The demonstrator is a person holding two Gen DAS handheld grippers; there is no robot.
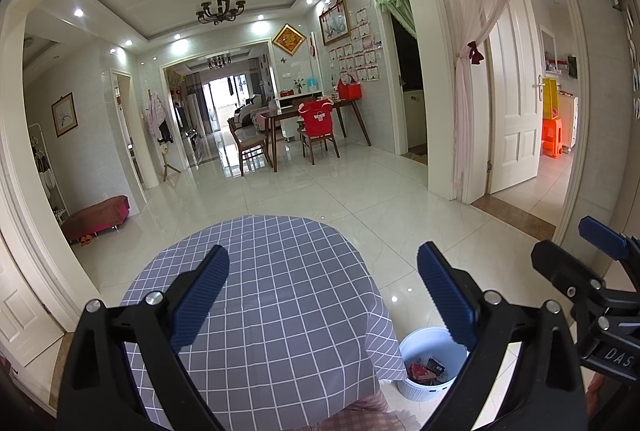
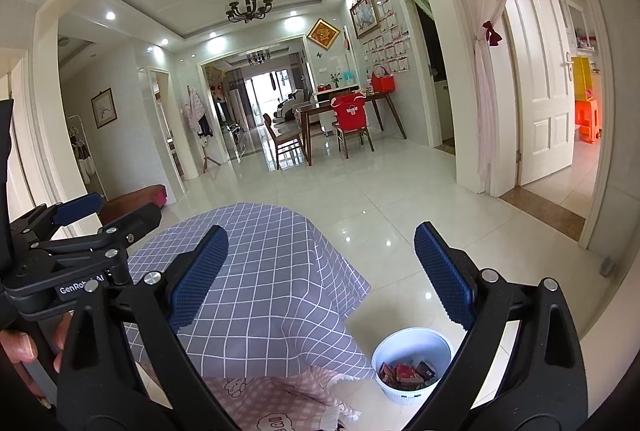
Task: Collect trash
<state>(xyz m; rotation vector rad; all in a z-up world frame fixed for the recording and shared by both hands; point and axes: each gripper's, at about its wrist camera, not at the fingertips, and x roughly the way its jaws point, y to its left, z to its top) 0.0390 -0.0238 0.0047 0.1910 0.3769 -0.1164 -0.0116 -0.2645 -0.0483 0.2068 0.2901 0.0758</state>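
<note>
A white ribbed waste bin (image 1: 430, 365) (image 2: 412, 363) stands on the tiled floor at the right foot of a small table covered in a grey checked cloth (image 1: 260, 295) (image 2: 256, 271). Red and dark wrappers (image 1: 426, 371) (image 2: 406, 373) lie inside the bin. No trash shows on the cloth. My left gripper (image 1: 324, 295) hovers open above the table with nothing between its blue pads. My right gripper (image 2: 322, 275) is open too, held over the table's right edge and the floor. Each gripper shows at the edge of the other's view.
A pink checked cloth (image 2: 280, 399) hangs under the grey one at the near side. Glossy floor tiles (image 1: 360, 199) stretch ahead to a dining table with chairs (image 1: 316, 127). A doorway with a pink curtain (image 1: 480, 71) opens at right, a low red bench (image 1: 96, 217) sits at left.
</note>
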